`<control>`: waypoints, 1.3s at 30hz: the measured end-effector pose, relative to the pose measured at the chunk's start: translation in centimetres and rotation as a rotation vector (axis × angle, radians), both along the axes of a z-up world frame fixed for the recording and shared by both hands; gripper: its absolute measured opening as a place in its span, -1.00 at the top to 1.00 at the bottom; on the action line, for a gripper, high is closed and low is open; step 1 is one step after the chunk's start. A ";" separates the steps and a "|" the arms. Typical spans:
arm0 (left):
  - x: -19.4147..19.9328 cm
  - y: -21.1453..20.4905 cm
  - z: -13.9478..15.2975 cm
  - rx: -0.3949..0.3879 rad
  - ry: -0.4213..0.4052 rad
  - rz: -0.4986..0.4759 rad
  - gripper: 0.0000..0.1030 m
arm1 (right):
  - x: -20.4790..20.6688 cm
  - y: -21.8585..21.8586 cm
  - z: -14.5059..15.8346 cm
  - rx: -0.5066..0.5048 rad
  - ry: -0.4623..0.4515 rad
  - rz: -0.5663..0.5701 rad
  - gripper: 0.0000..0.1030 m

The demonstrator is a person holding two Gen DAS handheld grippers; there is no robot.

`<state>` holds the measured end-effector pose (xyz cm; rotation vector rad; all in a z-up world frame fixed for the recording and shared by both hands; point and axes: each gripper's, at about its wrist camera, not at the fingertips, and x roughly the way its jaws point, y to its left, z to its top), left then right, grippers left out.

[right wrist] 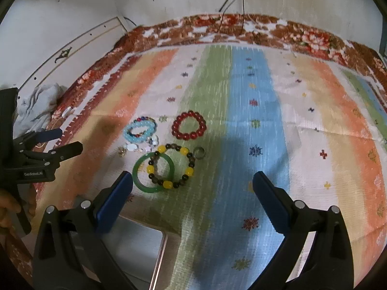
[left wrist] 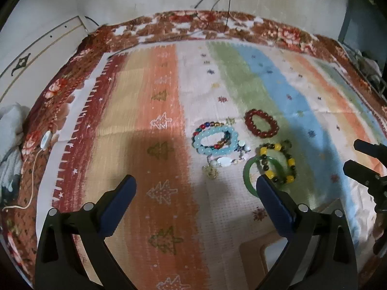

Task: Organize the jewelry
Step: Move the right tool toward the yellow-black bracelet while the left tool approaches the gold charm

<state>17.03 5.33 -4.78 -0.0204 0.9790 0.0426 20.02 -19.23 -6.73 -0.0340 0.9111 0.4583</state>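
Note:
Jewelry lies on a striped cloth. A red bead bracelet [right wrist: 189, 125] [left wrist: 261, 123] lies farthest. A light blue bead bracelet [right wrist: 139, 131] [left wrist: 215, 140] overlaps a multicoloured bead one. A green bangle [right wrist: 145, 183] [left wrist: 249, 176] lies under a yellow-and-dark bead bracelet [right wrist: 173, 166] [left wrist: 278, 163]. A small ring [right wrist: 199, 152] lies beside it. White beads and a gold charm [left wrist: 212, 169] lie near the blue bracelet. My left gripper [left wrist: 196, 186] is open and empty, short of the jewelry. My right gripper [right wrist: 193, 183] is open and empty, just short of the bangle.
A pale box with a pinkish rim [right wrist: 159, 253] [left wrist: 261, 249] sits on the cloth under the grippers. Crumpled grey cloth [right wrist: 38, 106] and a white corded switch [left wrist: 46, 140] lie at the left edge. Wires [right wrist: 239, 2] hang on the wall behind.

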 end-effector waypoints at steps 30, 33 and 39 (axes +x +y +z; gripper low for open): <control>6.4 0.6 -6.5 -0.135 0.293 -0.080 -0.01 | 6.2 1.7 -6.5 0.027 0.328 -0.003 -0.46; 6.9 0.3 -7.0 -0.124 0.303 -0.096 0.07 | 6.7 1.8 -6.8 0.030 0.334 -0.001 -0.30; 7.7 -0.2 -8.1 -0.093 0.320 -0.113 0.15 | 7.5 2.4 -7.9 0.003 0.352 0.005 -0.11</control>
